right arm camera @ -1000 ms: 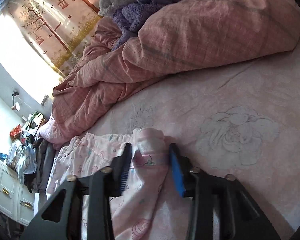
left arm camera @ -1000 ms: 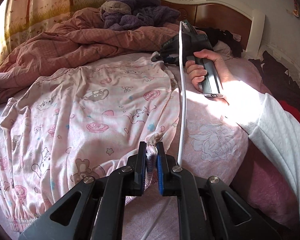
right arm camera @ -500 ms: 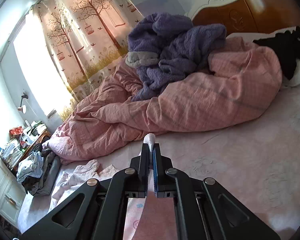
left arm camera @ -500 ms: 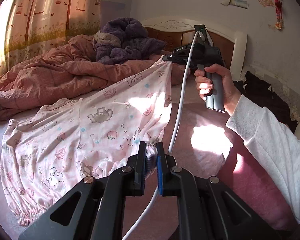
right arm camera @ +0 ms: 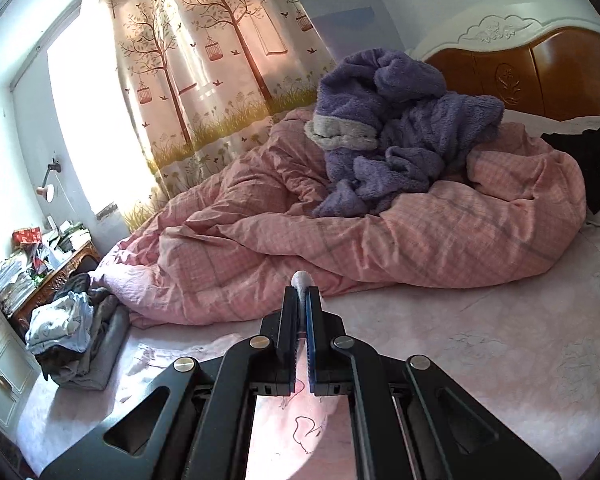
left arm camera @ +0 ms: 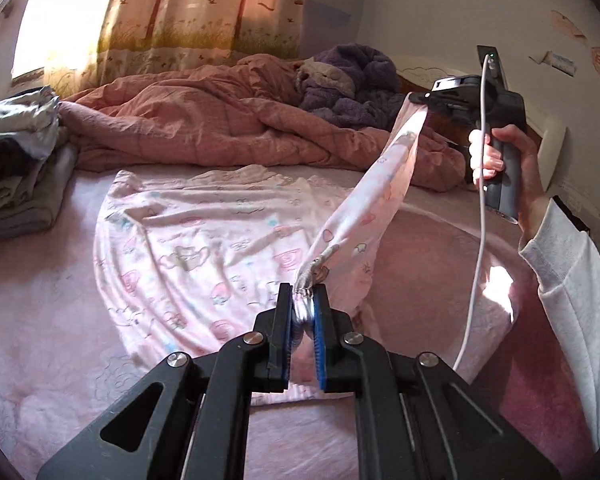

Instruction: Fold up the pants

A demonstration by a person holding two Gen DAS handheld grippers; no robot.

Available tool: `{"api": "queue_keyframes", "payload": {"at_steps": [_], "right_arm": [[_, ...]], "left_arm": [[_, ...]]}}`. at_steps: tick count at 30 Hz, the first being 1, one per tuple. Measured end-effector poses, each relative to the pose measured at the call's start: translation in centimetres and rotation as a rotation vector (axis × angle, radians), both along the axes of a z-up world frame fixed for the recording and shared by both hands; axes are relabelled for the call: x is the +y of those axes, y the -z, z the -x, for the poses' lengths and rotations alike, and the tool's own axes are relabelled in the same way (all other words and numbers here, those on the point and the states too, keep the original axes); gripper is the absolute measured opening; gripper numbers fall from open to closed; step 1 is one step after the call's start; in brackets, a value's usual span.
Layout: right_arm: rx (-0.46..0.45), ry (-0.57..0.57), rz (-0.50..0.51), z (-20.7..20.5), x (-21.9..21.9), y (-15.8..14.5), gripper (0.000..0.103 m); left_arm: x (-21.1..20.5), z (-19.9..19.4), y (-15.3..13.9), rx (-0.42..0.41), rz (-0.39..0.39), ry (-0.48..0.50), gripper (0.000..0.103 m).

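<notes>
Pyjama pants [left arm camera: 204, 248], pink with cartoon prints, lie half on the bed sheet [left arm camera: 40, 344] in the left wrist view, one edge strung taut between the left gripper [left arm camera: 303, 312], pinching a gathered hem, and the right gripper [left arm camera: 440, 98], raised in the person's right hand [left arm camera: 500, 156]; too hard a pull could slip the thin hem free, and the dangling white cable [left arm camera: 478, 240] might snag the cloth. Right wrist view: jaws pressed together on a nub of fabric, with the rumpled pink duvet [right arm camera: 380, 240], purple fleece robe [right arm camera: 400, 140] and clothes pile [right arm camera: 72, 328] crowding the landing space.
</notes>
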State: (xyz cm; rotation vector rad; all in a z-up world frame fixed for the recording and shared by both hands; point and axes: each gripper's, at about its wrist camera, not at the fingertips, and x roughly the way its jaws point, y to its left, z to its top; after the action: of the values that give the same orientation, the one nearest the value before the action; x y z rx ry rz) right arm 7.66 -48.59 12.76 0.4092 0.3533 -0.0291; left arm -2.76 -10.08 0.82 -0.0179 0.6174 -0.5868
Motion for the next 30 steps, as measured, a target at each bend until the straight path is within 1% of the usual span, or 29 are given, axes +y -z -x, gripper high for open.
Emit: {"api": "queue_keyframes", "payload": {"at_steps": [3, 5, 7, 8, 9, 11, 14, 17, 18, 19, 21, 24, 26, 27, 30], "right_arm": [[-0.022, -0.026, -0.005, -2.3, 3.6, -1.0, 0.003], [-0.011, -0.053, -0.001, -4.6, 6.3, -1.3, 0.003], [-0.009, -0.079, 0.009, -6.6, 9.1, -1.5, 0.003], [-0.008, -0.094, 0.013, -7.7, 10.6, -1.4, 0.003], [-0.008, -0.104, 0.016, -8.6, 12.1, -1.2, 0.003], [0.001, -0.122, 0.033, -10.3, 15.0, -0.9, 0.003], [-0.002, -0.159, 0.066, -12.4, 18.9, -0.6, 0.003], [0.009, -0.203, 0.106, -14.3, 22.3, -0.2, 0.003], [0.016, -0.217, 0.121, -14.9, 23.4, 0.0, 0.003], [0.016, -0.217, 0.121, -14.9, 23.4, 0.0, 0.003], [0.031, -0.278, 0.132, -16.4, 26.2, 0.7, 0.003], [0.045, -0.317, 0.135, -17.6, 28.5, 1.6, 0.003], [0.059, -0.32, 0.145, -18.1, 29.4, 2.0, 0.003], [0.092, -0.32, 0.163, -19.1, 30.5, 3.0, 0.003], [0.126, -0.321, 0.176, -20.3, 31.9, 4.4, 0.003]], "left_arm": [[1.8, 0.3, 0.9, 0.002, -0.056, -0.057, 0.008], [2.8, 0.6, 1.6, 0.001, -0.067, -0.079, 0.009], [3.6, 0.3, 2.5, 0.024, -0.072, -0.105, 0.008], [4.0, 0.0, 3.0, 0.048, -0.069, -0.112, 0.009], [4.8, -0.6, 3.4, 0.084, -0.046, -0.111, 0.009], [6.0, -0.9, 3.7, 0.105, -0.014, -0.125, 0.008], [6.3, -0.8, 3.8, 0.056, -0.096, -0.203, 0.009], [6.8, -0.8, 3.9, 0.047, -0.094, -0.234, 0.009], [7.0, -0.6, 3.8, 0.023, -0.108, -0.258, 0.009], [7.0, -0.5, 3.6, -0.005, -0.136, -0.283, 0.009], [7.2, -0.5, 3.6, -0.035, -0.184, -0.326, 0.009], [7.3, -0.6, 4.2, -0.025, -0.214, -0.336, 0.009], [7.4, -0.3, 4.5, -0.031, -0.223, -0.341, 0.009], [7.5, -0.2, 4.5, -0.029, -0.215, -0.339, 0.009], [7.8, -0.3, 4.5, -0.017, -0.199, -0.337, 0.009]]}}
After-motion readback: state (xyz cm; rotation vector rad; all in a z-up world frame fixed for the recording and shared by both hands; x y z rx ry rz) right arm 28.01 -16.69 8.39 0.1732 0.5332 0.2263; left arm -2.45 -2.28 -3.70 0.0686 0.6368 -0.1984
